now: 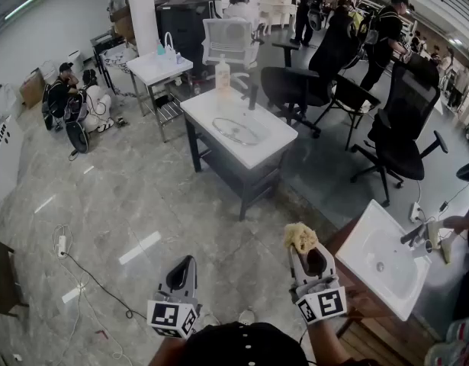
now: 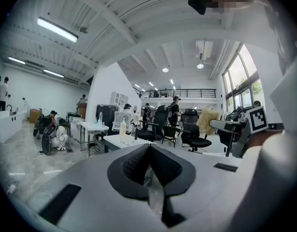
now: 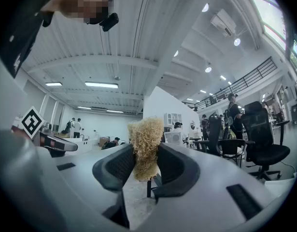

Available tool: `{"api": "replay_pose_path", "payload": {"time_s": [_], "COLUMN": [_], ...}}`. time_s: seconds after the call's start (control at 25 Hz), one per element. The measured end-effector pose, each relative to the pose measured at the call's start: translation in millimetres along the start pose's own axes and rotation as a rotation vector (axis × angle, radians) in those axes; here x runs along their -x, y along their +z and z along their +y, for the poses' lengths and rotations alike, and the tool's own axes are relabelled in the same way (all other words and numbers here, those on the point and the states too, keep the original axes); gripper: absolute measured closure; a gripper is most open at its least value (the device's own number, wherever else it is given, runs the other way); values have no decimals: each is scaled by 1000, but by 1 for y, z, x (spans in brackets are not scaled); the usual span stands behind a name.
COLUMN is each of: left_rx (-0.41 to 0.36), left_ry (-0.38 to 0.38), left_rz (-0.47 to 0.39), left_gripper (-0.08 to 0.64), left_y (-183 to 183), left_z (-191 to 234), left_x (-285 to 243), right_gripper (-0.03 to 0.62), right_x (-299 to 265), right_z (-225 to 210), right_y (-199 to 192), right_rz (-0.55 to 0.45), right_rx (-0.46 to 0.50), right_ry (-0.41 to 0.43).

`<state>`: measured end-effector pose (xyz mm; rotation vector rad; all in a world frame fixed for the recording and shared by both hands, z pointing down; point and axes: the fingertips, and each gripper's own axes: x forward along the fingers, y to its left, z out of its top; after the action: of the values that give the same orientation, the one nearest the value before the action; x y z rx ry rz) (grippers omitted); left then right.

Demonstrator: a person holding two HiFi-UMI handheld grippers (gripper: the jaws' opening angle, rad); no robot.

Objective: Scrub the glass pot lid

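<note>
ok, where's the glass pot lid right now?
Head view, upper centre: the glass pot lid lies in the basin of the white sink table, just in front of the soap bottle.

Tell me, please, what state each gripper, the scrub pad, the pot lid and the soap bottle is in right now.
left gripper: shut, nothing between its jaws.
right gripper: shut on the scrub pad.
scrub pad: pinched between the jaws, sticking out above them.
glass pot lid: lying in the white sink, untouched, well ahead of both grippers.
soap bottle: upright at the sink's far edge.
</note>
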<state>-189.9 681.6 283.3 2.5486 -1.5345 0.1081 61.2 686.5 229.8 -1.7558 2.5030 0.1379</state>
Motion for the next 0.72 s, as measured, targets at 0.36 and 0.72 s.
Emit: {"api": "replay_pose_path", "payload": {"time_s": [0.36,0.72], "left_rx": [-4,-1], "left_ry": [2,26], "left_rz": [-7,-8], "left_gripper": [534,534], "left_y": [4,4], "left_z": [-12,-32], "left_x": [-9,-22], "right_gripper": [445,443], "right_x": [0,5], "right_z": [-10,-32], "right_y": [0,-2], "right_rz": [-4,-30], "right_rx": [-6,-43], "right_ry": [5,37]}}
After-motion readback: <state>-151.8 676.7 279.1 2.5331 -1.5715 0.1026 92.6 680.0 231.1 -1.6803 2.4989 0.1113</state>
